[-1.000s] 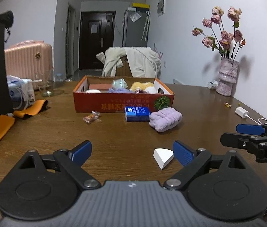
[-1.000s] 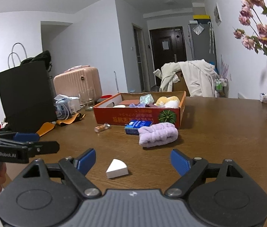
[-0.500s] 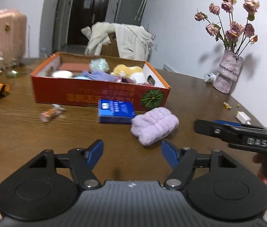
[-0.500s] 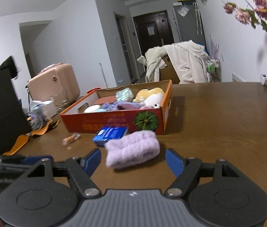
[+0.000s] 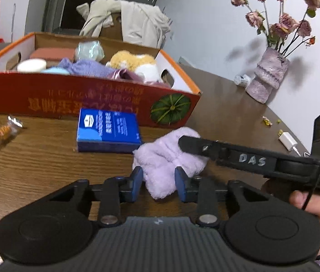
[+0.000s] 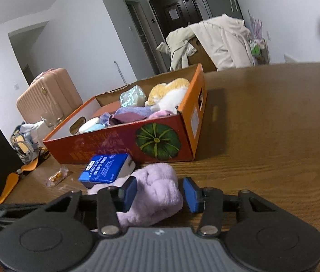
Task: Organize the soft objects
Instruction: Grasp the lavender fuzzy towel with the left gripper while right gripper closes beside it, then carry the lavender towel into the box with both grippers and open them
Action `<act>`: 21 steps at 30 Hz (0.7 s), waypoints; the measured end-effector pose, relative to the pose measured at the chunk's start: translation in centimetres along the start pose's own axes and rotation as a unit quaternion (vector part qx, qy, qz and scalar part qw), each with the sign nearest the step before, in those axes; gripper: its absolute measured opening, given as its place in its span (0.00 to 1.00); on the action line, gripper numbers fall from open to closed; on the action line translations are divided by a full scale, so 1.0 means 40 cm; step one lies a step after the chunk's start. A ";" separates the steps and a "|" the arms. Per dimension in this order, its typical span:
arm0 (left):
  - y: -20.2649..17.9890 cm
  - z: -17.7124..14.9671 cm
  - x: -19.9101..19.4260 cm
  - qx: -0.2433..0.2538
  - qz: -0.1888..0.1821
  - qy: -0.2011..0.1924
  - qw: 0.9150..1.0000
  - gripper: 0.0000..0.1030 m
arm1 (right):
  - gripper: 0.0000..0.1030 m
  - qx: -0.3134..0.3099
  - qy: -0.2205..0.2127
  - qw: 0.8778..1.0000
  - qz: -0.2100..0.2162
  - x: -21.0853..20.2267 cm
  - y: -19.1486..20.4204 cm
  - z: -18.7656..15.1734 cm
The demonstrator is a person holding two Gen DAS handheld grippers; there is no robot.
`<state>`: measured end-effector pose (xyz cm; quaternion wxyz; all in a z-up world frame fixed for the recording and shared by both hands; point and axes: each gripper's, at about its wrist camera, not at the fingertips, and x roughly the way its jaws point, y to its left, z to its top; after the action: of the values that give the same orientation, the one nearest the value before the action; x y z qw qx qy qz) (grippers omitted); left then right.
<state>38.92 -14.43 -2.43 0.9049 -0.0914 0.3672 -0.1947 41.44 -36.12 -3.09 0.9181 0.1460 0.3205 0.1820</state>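
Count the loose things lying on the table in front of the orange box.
3: a lilac fluffy towel between both grippers' fingers, a blue tissue pack beside it, and a wrapped candy farther left. Others may be hidden behind the grippers.

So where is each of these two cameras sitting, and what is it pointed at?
Left wrist view: rides on the left tongs, looking down along them at the purple towel on the table; the right tongs and a hand show too.
Right wrist view: rides on the right tongs, which straddle the same towel from another side.
Both show the towel, blue packet and orange box.
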 end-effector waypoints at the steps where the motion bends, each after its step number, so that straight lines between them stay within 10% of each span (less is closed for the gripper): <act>1: 0.003 -0.001 0.005 0.000 0.001 0.003 1.000 0.31 | 0.43 0.004 0.000 1.000 0.003 0.001 -0.003 -0.001; 14: 0.018 0.002 0.003 -0.020 -0.015 0.006 1.000 0.18 | 0.23 0.011 -0.002 1.000 0.014 -0.016 0.000 -0.011; 21: -0.008 -0.027 -0.164 0.000 -0.025 -0.028 0.999 0.17 | 0.22 0.006 -0.046 0.998 0.030 -0.157 0.099 -0.045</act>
<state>33.79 -11.98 1.04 0.9097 -0.1064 0.3392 -0.2147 34.74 -35.02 0.45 0.9251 0.1689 0.2748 0.2006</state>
